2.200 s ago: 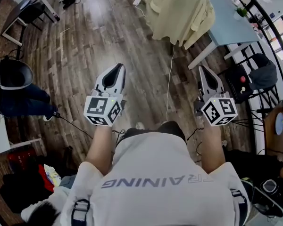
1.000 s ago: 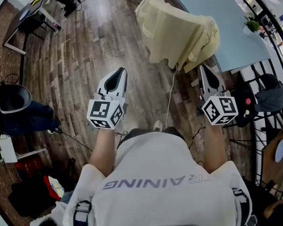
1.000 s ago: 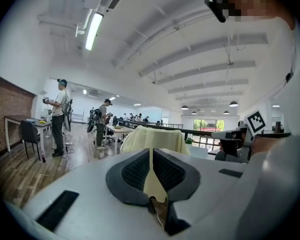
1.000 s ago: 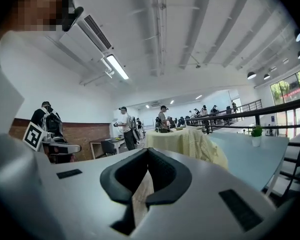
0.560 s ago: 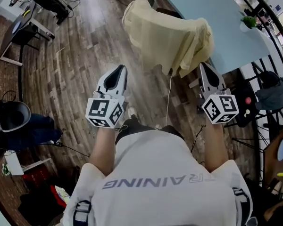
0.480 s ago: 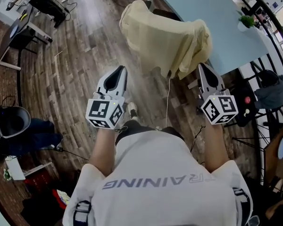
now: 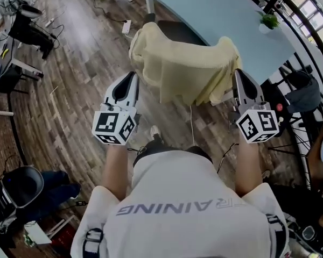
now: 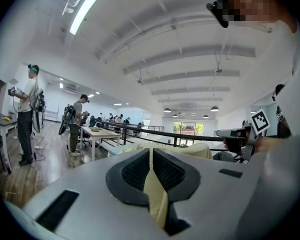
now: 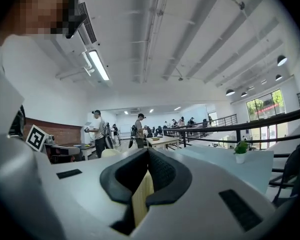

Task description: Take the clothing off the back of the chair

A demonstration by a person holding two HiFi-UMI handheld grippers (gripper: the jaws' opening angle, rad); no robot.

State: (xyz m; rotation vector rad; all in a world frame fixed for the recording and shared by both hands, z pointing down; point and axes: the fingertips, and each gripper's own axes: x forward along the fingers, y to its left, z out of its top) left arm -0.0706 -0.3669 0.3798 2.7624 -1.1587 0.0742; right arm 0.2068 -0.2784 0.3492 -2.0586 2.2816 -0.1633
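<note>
Jaws shut on both sides, nothing gripped. In the left gripper view the left gripper (image 8: 151, 150) has its pads meeting at the tip, and a strip of pale yellow shows through the slit below them; I read that as cloth lying beyond the pads, not pinched. The right gripper (image 9: 147, 153) is likewise closed, with a pale strip in the slit that I cannot identify for certain. Head view: the clothing (image 7: 185, 69), pale yellow, is draped over the back of the chair (image 7: 177, 34), whose seat is tucked toward the table (image 7: 226, 15). Its long axis runs left to right across the view, along the chair back, with the hem hanging toward the person. It lies between the two grippers, ahead and inward of each. The left gripper (image 7: 131, 76) sits just beside the left hanging edge and the right gripper (image 7: 238, 73) just beside the right corner; contact on either side cannot be told from above. Neither hand is clearly nearer. Judgement: both jaws must open and close in toward the cloth's two ends before it can come off.
</note>
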